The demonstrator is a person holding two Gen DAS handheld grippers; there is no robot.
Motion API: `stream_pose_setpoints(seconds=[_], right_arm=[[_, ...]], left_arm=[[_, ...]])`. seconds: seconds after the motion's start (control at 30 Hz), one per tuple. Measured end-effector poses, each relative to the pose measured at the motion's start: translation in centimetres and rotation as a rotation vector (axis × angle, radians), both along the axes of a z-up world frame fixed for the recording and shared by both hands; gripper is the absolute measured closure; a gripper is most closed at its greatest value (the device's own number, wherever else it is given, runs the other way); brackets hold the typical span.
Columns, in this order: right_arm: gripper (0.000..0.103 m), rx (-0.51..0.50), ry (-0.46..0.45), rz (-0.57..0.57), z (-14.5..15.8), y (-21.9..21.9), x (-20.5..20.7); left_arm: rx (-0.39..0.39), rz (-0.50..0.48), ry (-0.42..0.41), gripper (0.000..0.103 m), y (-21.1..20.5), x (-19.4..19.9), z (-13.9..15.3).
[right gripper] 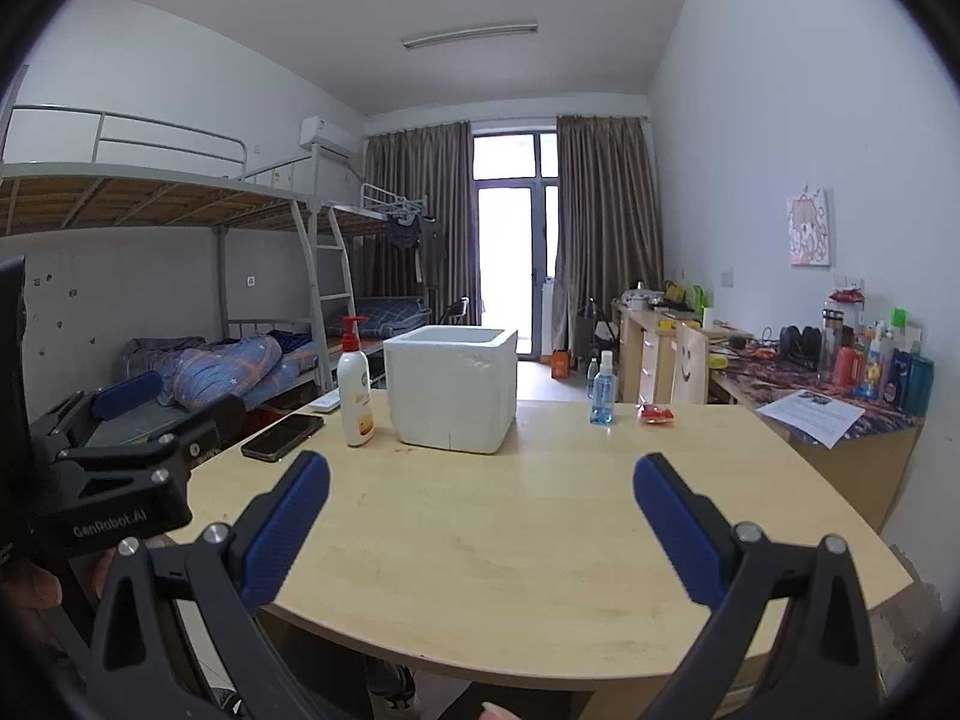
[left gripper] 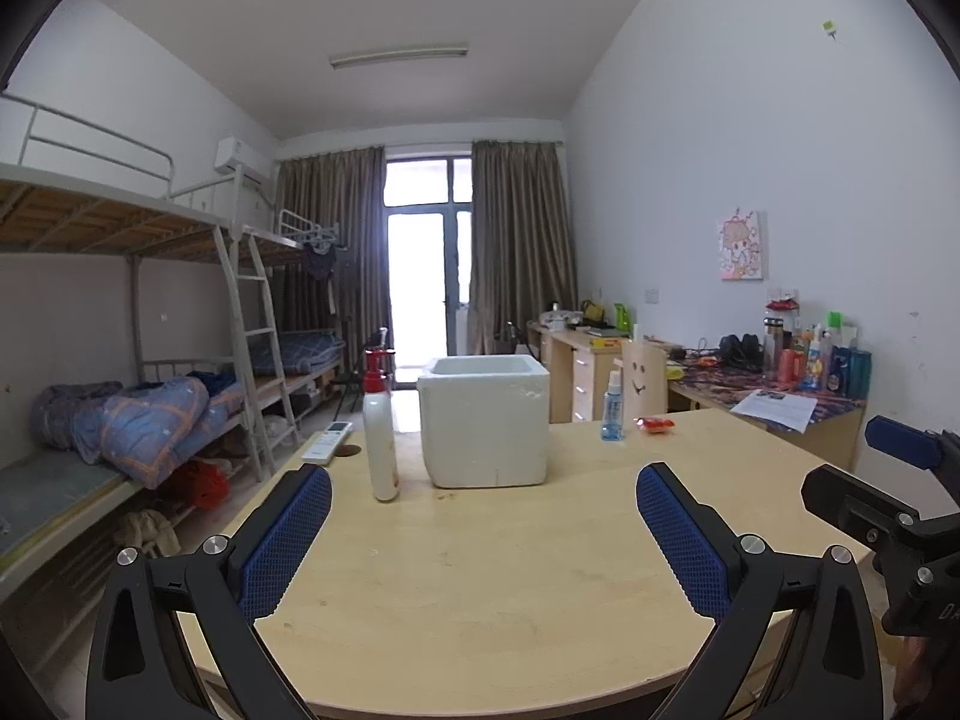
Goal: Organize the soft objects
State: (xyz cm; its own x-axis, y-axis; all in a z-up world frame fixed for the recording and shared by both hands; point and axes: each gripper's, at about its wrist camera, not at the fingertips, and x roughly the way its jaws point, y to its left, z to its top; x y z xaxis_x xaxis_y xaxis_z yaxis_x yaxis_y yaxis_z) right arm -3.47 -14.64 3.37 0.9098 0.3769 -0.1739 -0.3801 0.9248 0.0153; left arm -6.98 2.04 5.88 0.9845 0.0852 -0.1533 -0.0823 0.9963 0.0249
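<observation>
The counter [right gripper: 540, 516] is pale, smooth laminate with a rounded front edge, so anything nudged near that edge could slide off.

The box [right gripper: 451, 387] is white foam, open-topped and thick-walled, standing at the far middle. It is probably light, and a tool bumping its wall would likely shove or tip it.

The lotion bottle [right gripper: 355, 396] is tall and narrow with a red pump, hard plastic, just left of the box; a sideways sweep could topple it.

The spray bottle [right gripper: 602, 389], clear blue and slim, stands to the right of the box and looks equally tippy.

The red packet [right gripper: 656, 414], small, glossy and flat, lies just beside the spray and looks the likeliest soft thing to sort. It may slip from ribbed pads.

The left tool [left gripper: 483, 531] and right tool [right gripper: 480, 525] are both spread wide and empty, hovering over the near counter.
</observation>
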Motion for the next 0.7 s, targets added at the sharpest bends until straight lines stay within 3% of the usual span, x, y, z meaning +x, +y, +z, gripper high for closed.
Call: stream_pose_setpoints(seconds=[0.7], right_arm=[[0.0, 0.008, 0.06, 0.038, -3.6, 1.2, 0.3]], left_arm=[[-0.014, 0.022, 0.035, 0.001, 1.4, 0.1, -3.0]])
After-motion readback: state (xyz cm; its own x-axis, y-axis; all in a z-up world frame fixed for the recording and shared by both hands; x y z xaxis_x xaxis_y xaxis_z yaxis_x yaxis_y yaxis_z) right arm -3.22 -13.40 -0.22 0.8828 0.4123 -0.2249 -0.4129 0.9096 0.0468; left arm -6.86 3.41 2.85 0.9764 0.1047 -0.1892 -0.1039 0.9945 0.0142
